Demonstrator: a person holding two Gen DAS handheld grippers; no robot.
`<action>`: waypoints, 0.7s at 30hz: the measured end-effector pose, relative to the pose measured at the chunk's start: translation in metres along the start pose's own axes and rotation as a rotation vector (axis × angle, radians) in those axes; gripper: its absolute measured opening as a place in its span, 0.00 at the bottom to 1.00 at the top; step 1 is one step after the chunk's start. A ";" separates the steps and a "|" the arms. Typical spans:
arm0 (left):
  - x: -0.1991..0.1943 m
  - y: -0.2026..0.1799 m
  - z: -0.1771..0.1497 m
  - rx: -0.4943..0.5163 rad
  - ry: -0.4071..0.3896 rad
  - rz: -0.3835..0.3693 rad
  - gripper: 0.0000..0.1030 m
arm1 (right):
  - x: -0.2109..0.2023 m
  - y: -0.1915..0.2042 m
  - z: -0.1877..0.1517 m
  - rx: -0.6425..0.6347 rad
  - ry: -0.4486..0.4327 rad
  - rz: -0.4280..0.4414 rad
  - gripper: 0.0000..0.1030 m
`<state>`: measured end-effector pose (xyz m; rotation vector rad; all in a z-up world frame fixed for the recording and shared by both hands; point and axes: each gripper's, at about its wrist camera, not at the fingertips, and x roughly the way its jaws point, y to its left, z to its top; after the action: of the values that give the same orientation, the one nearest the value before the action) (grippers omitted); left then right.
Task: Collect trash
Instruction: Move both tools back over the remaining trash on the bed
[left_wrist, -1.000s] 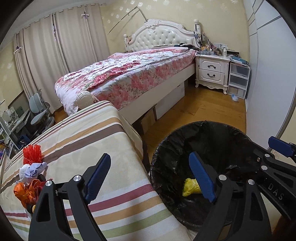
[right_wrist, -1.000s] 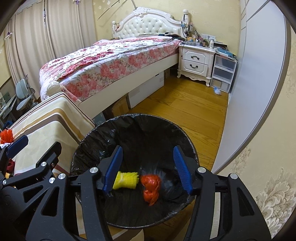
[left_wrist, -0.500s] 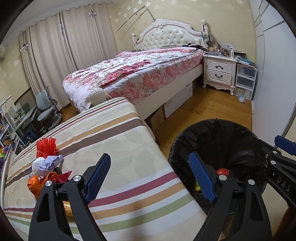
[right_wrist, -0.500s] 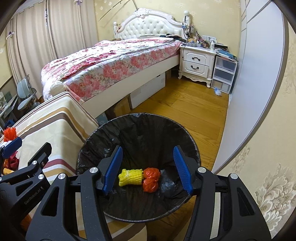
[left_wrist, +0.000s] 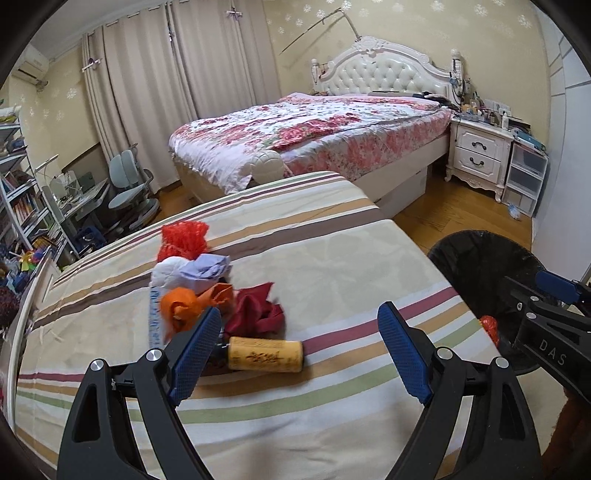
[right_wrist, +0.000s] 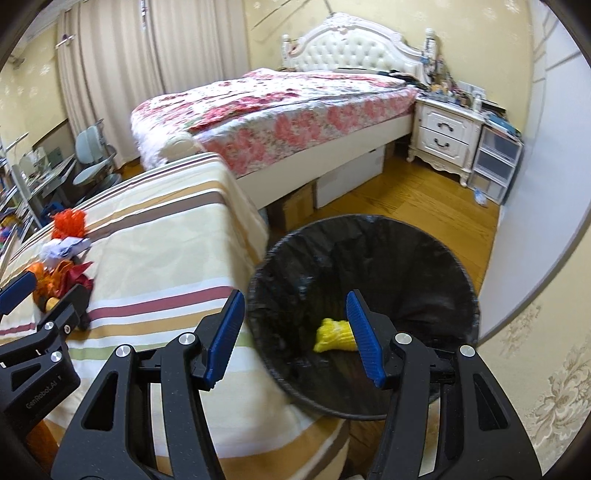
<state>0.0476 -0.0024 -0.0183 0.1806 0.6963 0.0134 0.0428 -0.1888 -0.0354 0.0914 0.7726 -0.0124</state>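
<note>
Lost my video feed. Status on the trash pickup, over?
Both grippers, left and right, open, empty. Trash pile on striped bedcover; yellow scrap in bin. Path clear.

Striped bedcover (left_wrist: 332, 258) is bare right of and in front of the heap: free pass there. Obstacles: yellow cardboard tube (left_wrist: 265, 355), crumpled dark-red cloth (left_wrist: 258, 312), orange wad (left_wrist: 184, 306), red mesh net (left_wrist: 183, 240). Black-lined round bin (right_wrist: 369, 258) sits just off the bed edge, mouth unobstructed, yellow net (right_wrist: 332, 334) at bottom.
</note>
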 end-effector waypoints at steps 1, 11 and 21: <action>-0.003 0.008 -0.002 -0.010 -0.003 0.008 0.82 | -0.001 0.007 -0.001 -0.012 0.001 0.010 0.54; -0.017 0.087 -0.031 -0.111 0.018 0.130 0.82 | 0.002 0.084 -0.002 -0.152 0.022 0.108 0.55; -0.002 0.140 -0.056 -0.197 0.082 0.210 0.82 | 0.014 0.132 0.000 -0.231 0.048 0.145 0.55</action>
<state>0.0172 0.1444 -0.0354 0.0639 0.7511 0.2908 0.0584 -0.0573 -0.0346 -0.0721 0.8087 0.2164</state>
